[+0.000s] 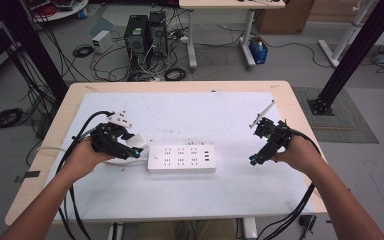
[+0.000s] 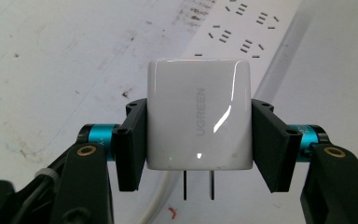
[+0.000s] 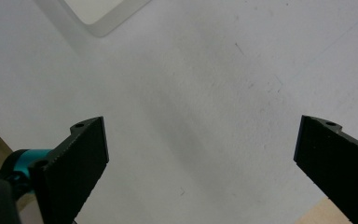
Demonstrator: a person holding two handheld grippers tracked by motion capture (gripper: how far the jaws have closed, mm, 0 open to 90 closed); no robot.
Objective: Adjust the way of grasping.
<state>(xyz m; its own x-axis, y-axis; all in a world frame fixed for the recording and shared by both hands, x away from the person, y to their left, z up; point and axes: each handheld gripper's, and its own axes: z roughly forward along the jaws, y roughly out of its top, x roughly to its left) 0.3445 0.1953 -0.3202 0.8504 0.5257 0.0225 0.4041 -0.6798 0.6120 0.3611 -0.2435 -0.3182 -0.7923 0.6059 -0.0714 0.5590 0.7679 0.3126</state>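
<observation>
A white power strip [image 1: 182,158] lies flat in the middle of the white mat. My left gripper [image 1: 136,148] hovers just off the strip's left end, shut on a white charger [image 2: 199,114]. In the left gripper view the two black pads clamp the charger's sides and its two prongs [image 2: 196,185] point toward the camera. The power strip [image 2: 242,28] lies beyond it at the upper right. My right gripper [image 1: 254,159] hangs to the right of the strip, apart from it. Its jaws [image 3: 200,158] stand wide open over bare mat with nothing between them.
The white mat [image 1: 180,195] covers most of the wooden table [image 1: 60,130]. A white cord [image 2: 161,198] runs under the held charger. A corner of the power strip [image 3: 98,14] shows at the top of the right gripper view. Computers and cables sit on the floor beyond the table.
</observation>
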